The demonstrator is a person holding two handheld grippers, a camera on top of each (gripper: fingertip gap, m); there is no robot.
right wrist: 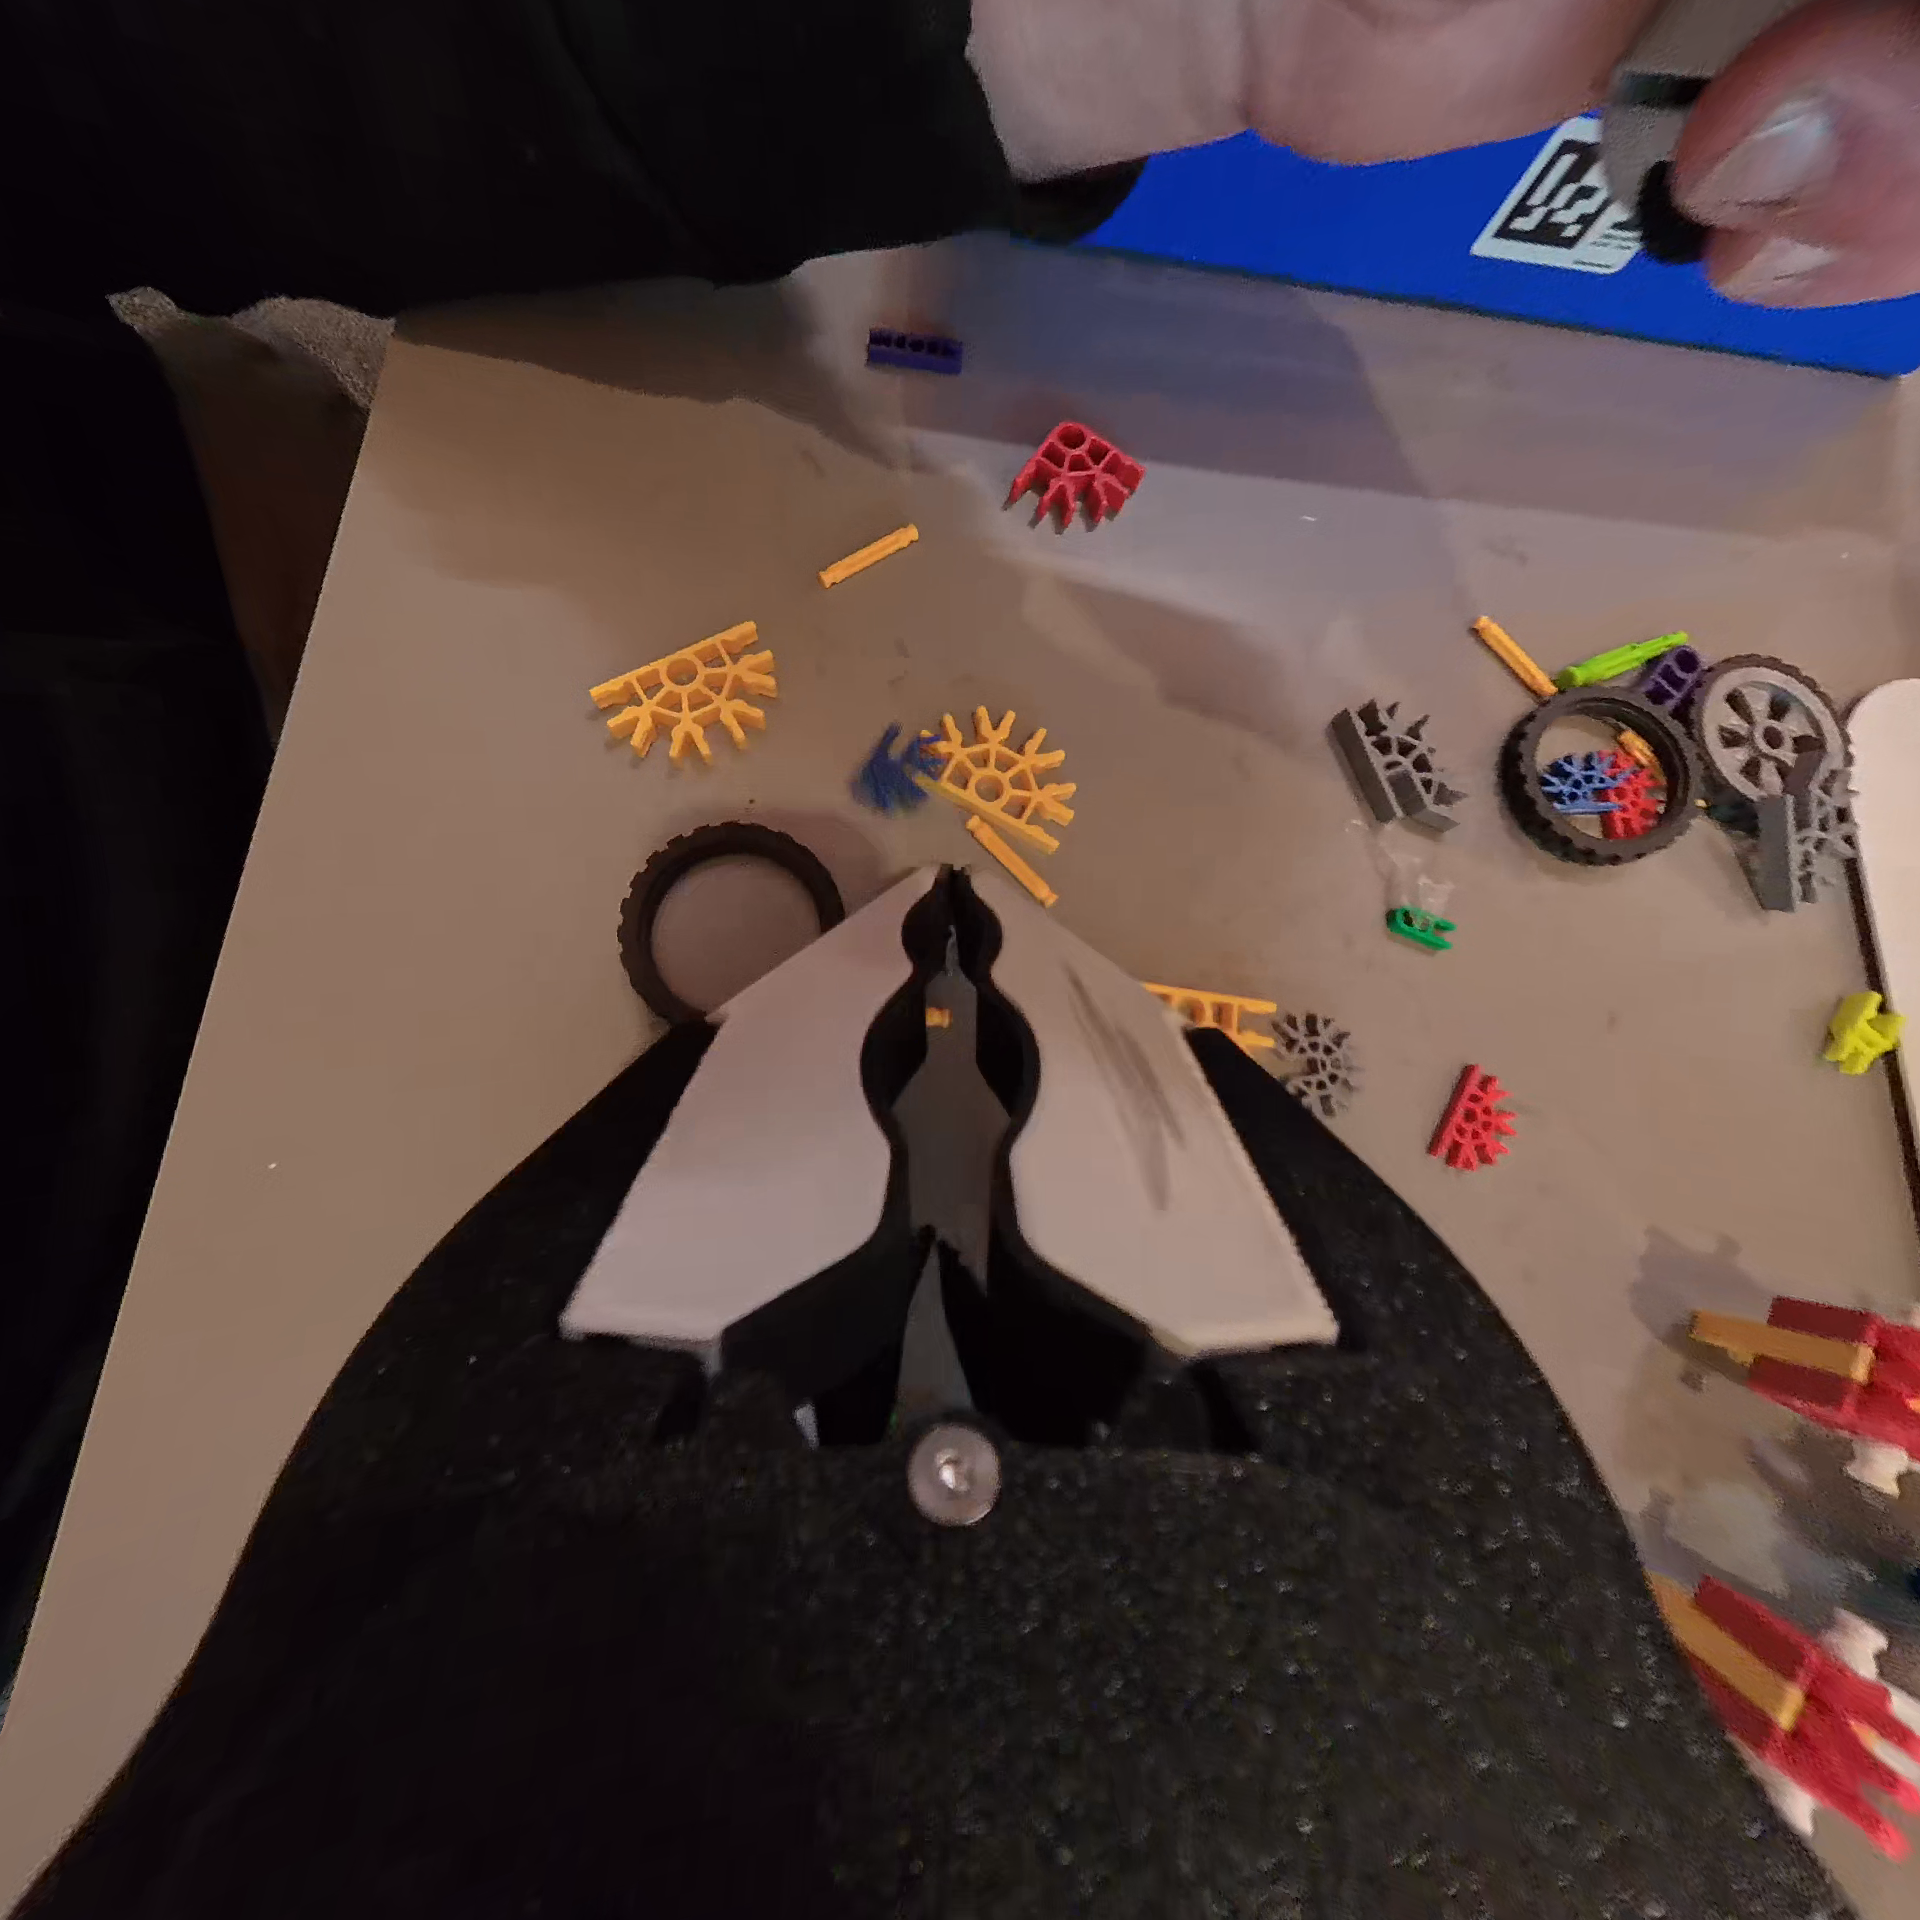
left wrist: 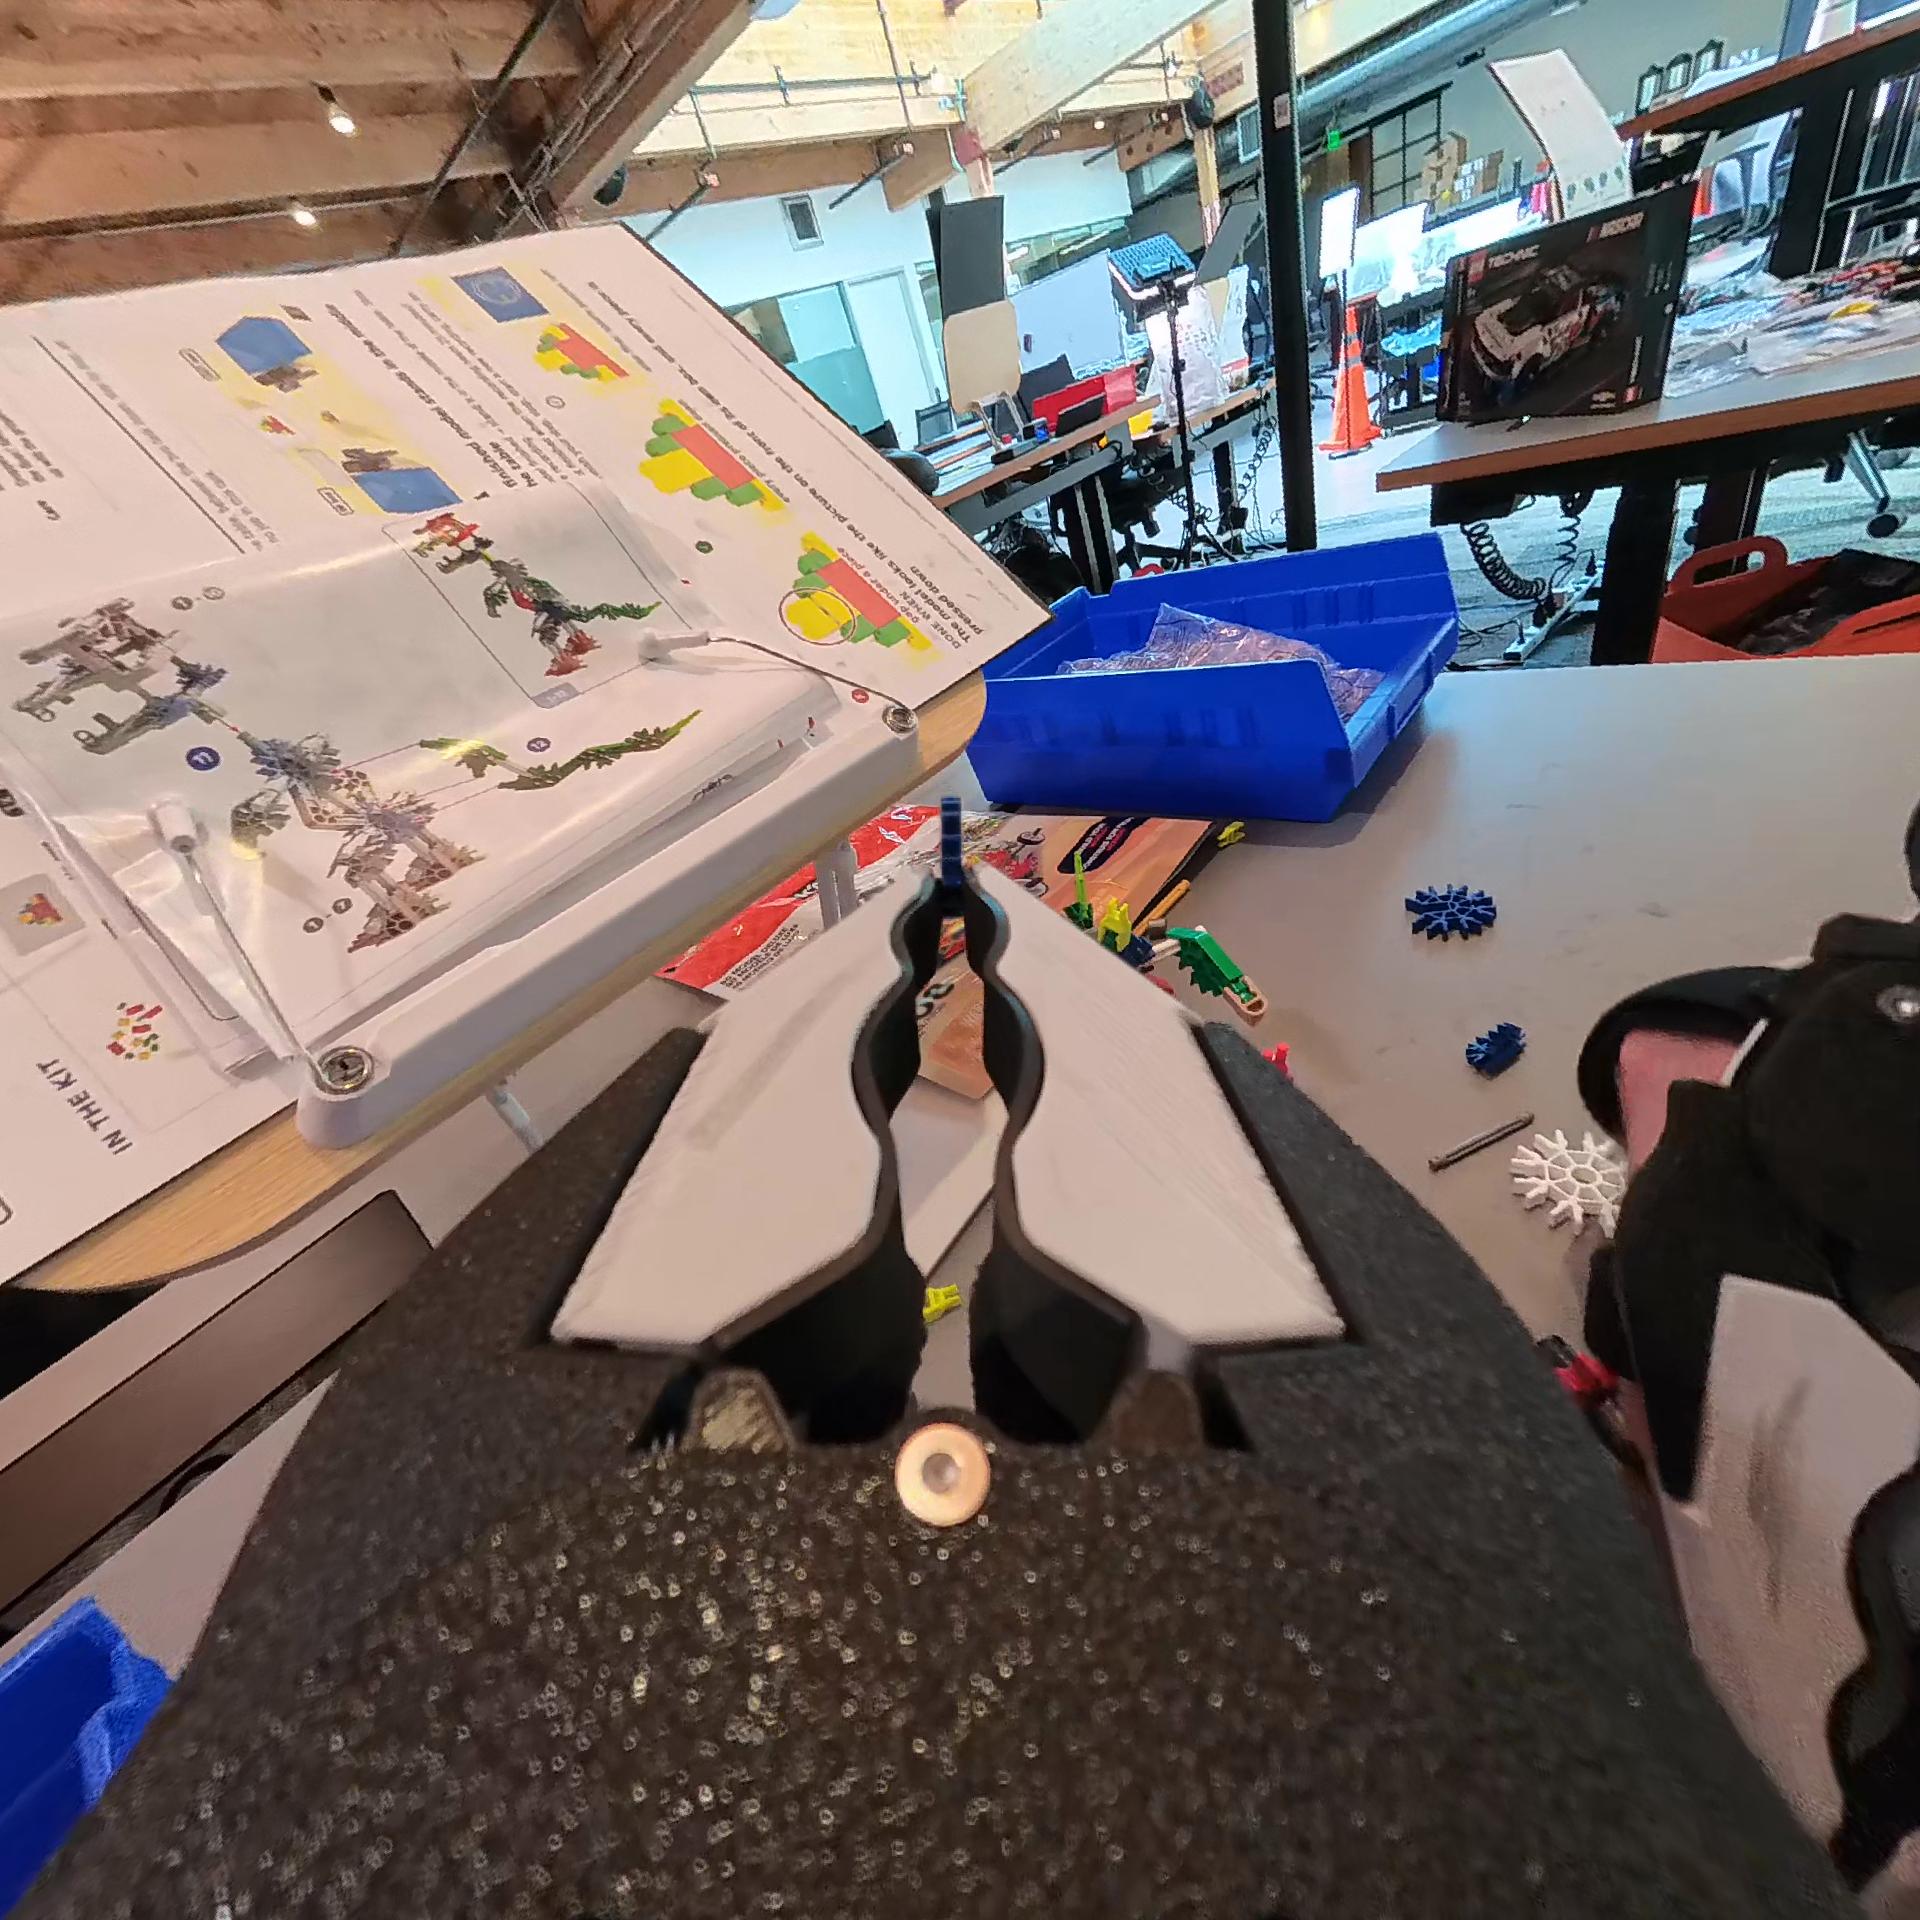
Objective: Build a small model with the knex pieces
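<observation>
The left gripper (left wrist: 952,885) pinches a thin blue piece (left wrist: 951,844) at its tips, upright above the grey table (left wrist: 1621,790) — near the blue bin (left wrist: 1195,743). The right gripper (right wrist: 951,883) is clenched on nothing, just beside a black tyre (right wrist: 727,914) and orange connectors (right wrist: 1003,779).

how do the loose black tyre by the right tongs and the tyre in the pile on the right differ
The loose black tyre lies flat and alone, its centre showing bare table; the piled tyre is tilted, with blue and red connectors inside and a grey wheel beside it. Both are black, treaded rings.
</observation>
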